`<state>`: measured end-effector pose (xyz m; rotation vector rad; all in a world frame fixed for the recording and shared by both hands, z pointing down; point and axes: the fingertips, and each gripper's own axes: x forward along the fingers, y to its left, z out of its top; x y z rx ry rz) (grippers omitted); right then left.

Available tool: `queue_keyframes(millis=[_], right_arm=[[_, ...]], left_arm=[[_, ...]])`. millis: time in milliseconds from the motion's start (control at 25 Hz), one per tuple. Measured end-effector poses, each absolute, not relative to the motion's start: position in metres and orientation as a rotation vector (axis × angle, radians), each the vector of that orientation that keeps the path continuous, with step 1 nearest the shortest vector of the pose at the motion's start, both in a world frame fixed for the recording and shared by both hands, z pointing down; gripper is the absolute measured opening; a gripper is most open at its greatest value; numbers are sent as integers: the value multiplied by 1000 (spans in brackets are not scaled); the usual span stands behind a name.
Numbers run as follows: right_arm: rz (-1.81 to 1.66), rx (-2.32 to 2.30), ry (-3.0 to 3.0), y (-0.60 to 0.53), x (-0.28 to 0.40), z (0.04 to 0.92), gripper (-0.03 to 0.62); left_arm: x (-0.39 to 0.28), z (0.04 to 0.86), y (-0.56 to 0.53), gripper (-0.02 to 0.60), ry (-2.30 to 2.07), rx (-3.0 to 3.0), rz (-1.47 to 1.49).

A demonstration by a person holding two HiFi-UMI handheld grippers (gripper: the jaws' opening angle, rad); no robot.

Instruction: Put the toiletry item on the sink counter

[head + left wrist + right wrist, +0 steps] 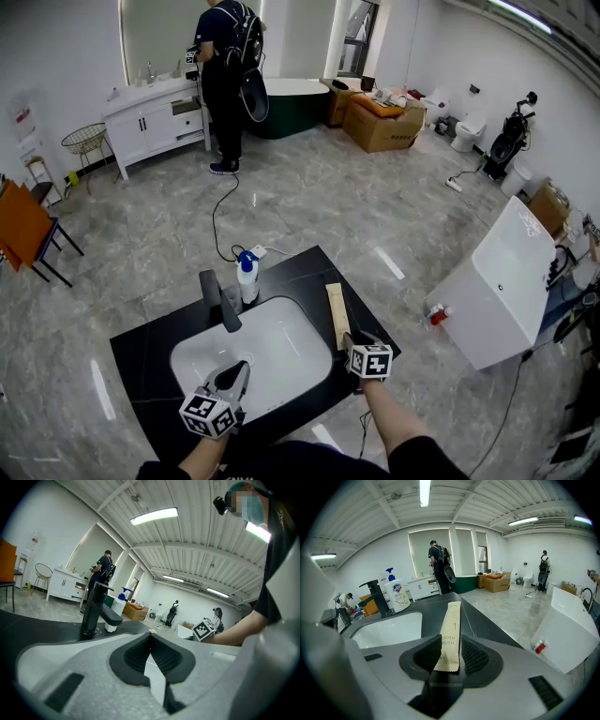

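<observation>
A long tan paper toothbrush packet (336, 314) lies flat on the black sink counter (150, 347), just right of the white basin (272, 347). My right gripper (349, 339) sits at the packet's near end. In the right gripper view the packet (450, 630) runs away from me between the jaws of the right gripper (451, 656), which stand open on either side of it. My left gripper (234, 375) hovers over the basin's near edge, and in its own view the left gripper (150, 637) is shut with nothing in it.
A black faucet (220, 298) and a white pump soap bottle (247, 277) stand behind the basin. A white box-like unit (502, 281) stands on the floor to the right. A person (225, 75) stands at a far white vanity, with cardboard boxes (380, 122) beyond.
</observation>
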<state>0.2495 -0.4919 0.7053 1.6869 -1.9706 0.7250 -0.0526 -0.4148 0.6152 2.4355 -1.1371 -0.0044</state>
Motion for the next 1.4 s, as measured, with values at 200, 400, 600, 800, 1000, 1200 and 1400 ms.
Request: queue_keyframes(millis=[200, 400, 600, 800, 1000, 1200, 1400], right_arm=[[719, 1720, -2001, -484, 254, 694, 127], [700, 1748, -2083, -470, 259, 669, 74], [670, 1723, -2216, -446, 260, 637, 2], [650, 1663, -2356, -416, 256, 610, 0], [619, 1601, -2465, -384, 258, 588, 0], [616, 1556, -2535, -349, 269, 573, 0], [629, 1505, -2588, -316, 279, 565, 0]], left_arm=[[-44, 611, -407, 6, -1134, 2454, 8], [-29, 601, -398, 6, -1153, 2469, 1], [-10, 589, -375, 6, -1200, 2459, -20], [8, 579, -349, 6, -1261, 2449, -35], [25, 570, -318, 6, -1319, 2448, -39], [44, 565, -282, 6, -1367, 2441, -29], [67, 564, -248, 6, -1388, 2444, -20]])
